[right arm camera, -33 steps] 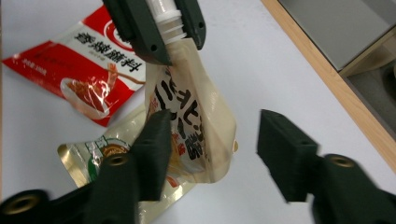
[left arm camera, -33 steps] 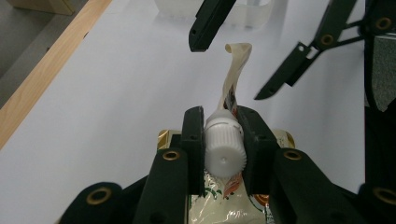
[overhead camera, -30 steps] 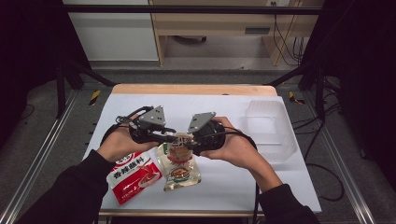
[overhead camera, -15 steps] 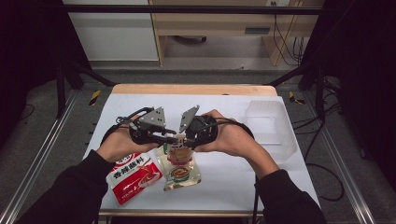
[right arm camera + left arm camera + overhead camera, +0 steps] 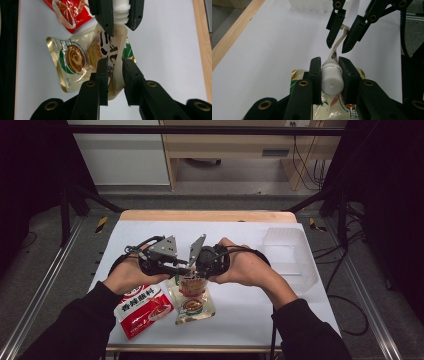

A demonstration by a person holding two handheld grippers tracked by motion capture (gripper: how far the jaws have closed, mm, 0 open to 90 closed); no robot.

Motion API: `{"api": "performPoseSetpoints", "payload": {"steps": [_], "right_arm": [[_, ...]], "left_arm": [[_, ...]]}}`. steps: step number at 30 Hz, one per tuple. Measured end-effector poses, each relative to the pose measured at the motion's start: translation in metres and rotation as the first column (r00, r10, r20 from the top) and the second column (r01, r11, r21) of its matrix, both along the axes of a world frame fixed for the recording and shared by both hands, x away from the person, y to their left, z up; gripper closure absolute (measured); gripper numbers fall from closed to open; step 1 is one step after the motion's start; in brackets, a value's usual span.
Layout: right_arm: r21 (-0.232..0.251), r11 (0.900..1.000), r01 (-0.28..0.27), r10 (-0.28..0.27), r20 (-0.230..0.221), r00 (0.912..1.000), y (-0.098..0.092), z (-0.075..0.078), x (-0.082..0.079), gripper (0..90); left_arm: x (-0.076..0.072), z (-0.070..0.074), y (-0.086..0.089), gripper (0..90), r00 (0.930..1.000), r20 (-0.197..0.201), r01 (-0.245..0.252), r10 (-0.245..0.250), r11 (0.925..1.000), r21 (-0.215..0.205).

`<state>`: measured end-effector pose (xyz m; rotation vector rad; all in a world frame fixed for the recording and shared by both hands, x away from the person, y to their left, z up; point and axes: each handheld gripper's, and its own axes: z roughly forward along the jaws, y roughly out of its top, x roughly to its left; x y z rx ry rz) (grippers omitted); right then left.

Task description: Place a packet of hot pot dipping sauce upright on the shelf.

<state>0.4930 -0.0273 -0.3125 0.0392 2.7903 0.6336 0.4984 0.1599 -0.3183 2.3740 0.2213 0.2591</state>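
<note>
Pouch (image 5: 192,295) with white screw cap (image 5: 332,78), lifted off bench (image 5: 260,305) at its top. Left tongs (image 5: 329,72) clamp the cap; right tongs (image 5: 115,75), jaws just closing, pinch the pouch edge. Red packet (image 5: 145,309) lies beside it.

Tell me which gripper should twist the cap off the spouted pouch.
Probably the left gripper: its fingers already clamp the white cap. The right gripper, whose fingers have just been closing, pinches the spouted pouch and can steady it.

I'm counting two grippers (image 5: 186,268) working here, two sauce pouches lying on the table: one spouted pouch (image 5: 194,300), one red packet (image 5: 145,310), plus one clear tray (image 5: 290,254).
</note>
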Motion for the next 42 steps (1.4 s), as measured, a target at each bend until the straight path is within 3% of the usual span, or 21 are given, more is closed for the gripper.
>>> {"api": "performPoseSetpoints", "payload": {"steps": [12,18,23,33,36,38,42], "right_arm": [[-0.015,1.000,-0.004,0.003,-0.018,0.9998,0.005,-0.005,0.001,79.1],[-0.020,1.000,0.014,-0.014,-0.023,0.9996,0.006,-0.006,0.002,86.8],[-0.016,1.000,0.025,-0.026,-0.015,0.9996,0.005,-0.004,0.002,89.3],[-0.024,0.999,0.021,-0.022,-0.039,0.9990,0.005,-0.001,0.002,89.9],[-0.021,1.000,0.019,-0.020,-0.038,0.9991,0.005,0.002,0.002,89.9],[-0.014,1.000,0.019,-0.019,-0.037,0.9991,0.004,0.005,0.002,90.0],[-0.022,1.000,0.014,-0.014,-0.023,0.9996,0.001,0.013,0.002,90.0]], "left_arm": [[-0.001,-0.003,0.000,73.7,0.9999,-0.009,0.011,-0.011,0.9999,-0.002],[-0.002,-0.004,0.001,73.6,0.9997,-0.015,0.017,-0.017,0.9998,0.002],[-0.001,-0.006,0.002,73.4,0.9997,-0.017,0.016,-0.016,0.9999,-0.004],[-0.003,-0.007,0.002,72.8,0.9998,-0.005,0.018,-0.018,0.9998,-0.005],[-0.003,-0.007,0.004,72.1,0.9999,-0.003,0.010,-0.010,0.9996,-0.026],[-0.004,-0.006,0.006,66.5,0.9999,0.012,-0.001,0.001,0.9990,-0.044],[-0.003,-0.002,0.013,40.8,0.9983,0.033,-0.043,0.047,0.9934,-0.106]]}}
